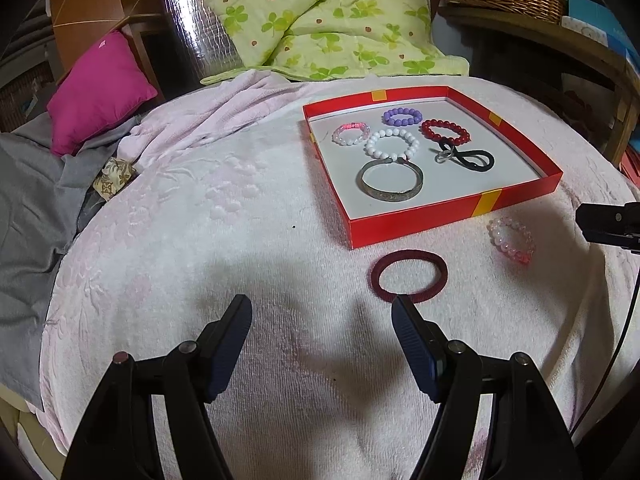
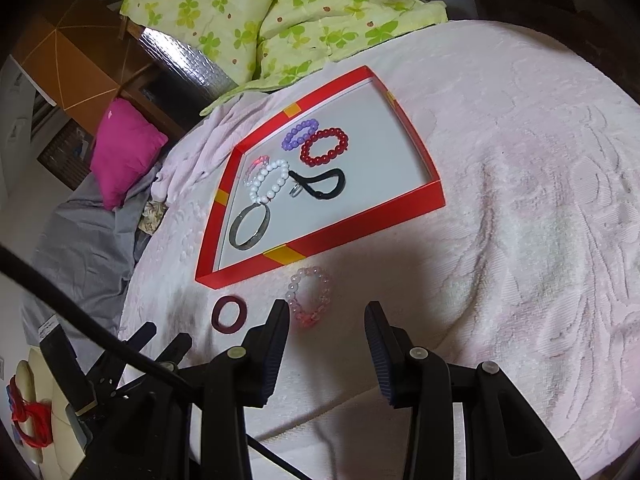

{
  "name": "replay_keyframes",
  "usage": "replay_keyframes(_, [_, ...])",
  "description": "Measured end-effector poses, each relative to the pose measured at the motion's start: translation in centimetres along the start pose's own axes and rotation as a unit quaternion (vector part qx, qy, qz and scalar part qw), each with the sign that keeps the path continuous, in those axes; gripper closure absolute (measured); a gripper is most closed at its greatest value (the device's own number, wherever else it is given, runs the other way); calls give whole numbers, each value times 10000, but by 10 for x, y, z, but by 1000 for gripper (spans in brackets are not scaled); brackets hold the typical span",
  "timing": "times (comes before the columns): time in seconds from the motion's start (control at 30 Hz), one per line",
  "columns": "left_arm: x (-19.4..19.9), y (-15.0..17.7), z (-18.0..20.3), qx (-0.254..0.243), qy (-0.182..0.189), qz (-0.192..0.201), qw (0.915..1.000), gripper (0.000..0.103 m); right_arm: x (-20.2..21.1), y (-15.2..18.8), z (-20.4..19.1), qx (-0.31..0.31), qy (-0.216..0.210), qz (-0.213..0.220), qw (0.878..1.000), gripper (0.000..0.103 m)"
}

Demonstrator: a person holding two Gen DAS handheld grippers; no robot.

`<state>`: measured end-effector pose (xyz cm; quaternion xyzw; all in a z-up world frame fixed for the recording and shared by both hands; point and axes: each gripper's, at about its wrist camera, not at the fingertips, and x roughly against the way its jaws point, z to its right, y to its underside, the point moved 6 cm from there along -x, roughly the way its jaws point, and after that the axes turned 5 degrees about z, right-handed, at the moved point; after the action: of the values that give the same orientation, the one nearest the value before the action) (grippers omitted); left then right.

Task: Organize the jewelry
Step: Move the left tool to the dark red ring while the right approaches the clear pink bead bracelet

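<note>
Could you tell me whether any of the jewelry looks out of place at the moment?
Yes. Two pieces lie on the pink blanket outside the red tray: a dark red ring and a pale pink bead bracelet, both just in front of its near wall.

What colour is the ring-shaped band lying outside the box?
Dark maroon band, clearest in the left wrist view.

Brightness: even indoor light, fairly bright on the pale towel [image 1: 248, 184]; room corners are dim.
Shadows: soft dark patches fall on the towel just ahead of the left gripper [image 1: 322, 312] and the right gripper [image 2: 326, 312].
Glare: the silver foil sheet [image 1: 196, 32] shines in streaks; the red box [image 1: 412, 224] wall looks slightly overexposed.
Distortion: strong fisheye bending, black vignette at the corners.
Focus: centre sharp, edges soft.
</note>
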<state>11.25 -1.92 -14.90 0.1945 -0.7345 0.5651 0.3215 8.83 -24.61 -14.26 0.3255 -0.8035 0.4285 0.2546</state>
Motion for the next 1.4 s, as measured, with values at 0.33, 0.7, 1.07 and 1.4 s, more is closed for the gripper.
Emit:
replay_keyframes(0.33, [0,2,-1,22,36,-43,10000,30,-5,3,-1,23,58,-65,10000,61])
replay_keyframes(0.7, [-9,7,1,107,164,-277,9994,30,-7,3,9,-117,74,-83,9999,61])
replay_keyframes(1.07, [-17,6,-2,178,178,-365,9990,30,-39,3,-5,229,184,-192,9994,61])
replay_keyframes(1.4, [-22,6,-1,253,294,-385,9985,30,-55,5,-9,1141,885,-137,9894,95])
